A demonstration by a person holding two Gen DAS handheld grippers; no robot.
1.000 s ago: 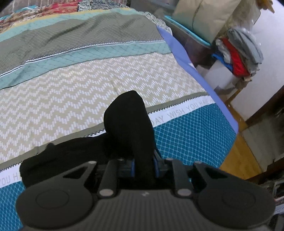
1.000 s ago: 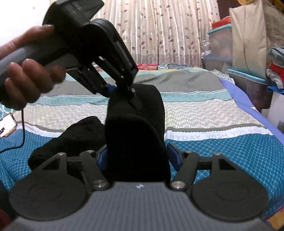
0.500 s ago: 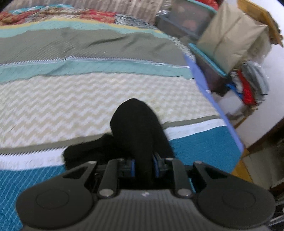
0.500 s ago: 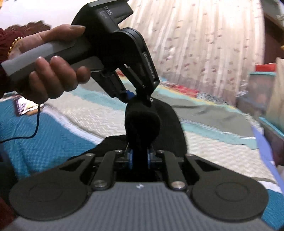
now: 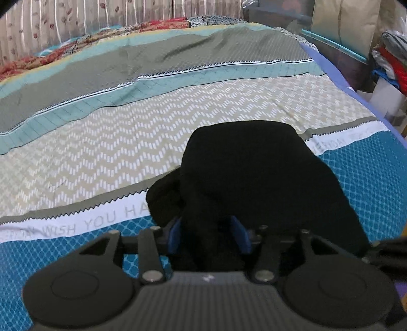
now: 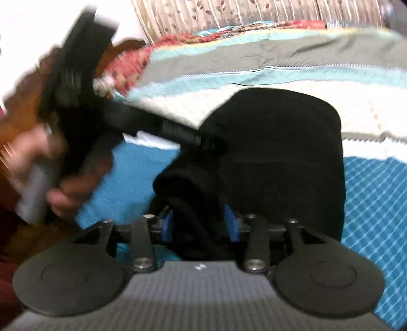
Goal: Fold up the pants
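The black pants lie bunched on the striped bedspread; they also fill the middle of the right wrist view. My left gripper has its blue pads part-open around a fold of the black cloth. My right gripper also has its pads spread, with a rolled edge of the pants between them. In the right wrist view the left gripper reaches in from the left, held by a hand, its tip against the pants. The view is blurred.
The bed's blue right edge drops to the floor. Storage boxes and a pile of clothes stand to the right. A curtain hangs behind the bed. A patterned red quilt lies at the far end.
Both grippers have dropped with the pants toward the bed, and their jaws have widened from a tight pinch. The pants now spread broader and lower. The left gripper swung to the left of the right view.
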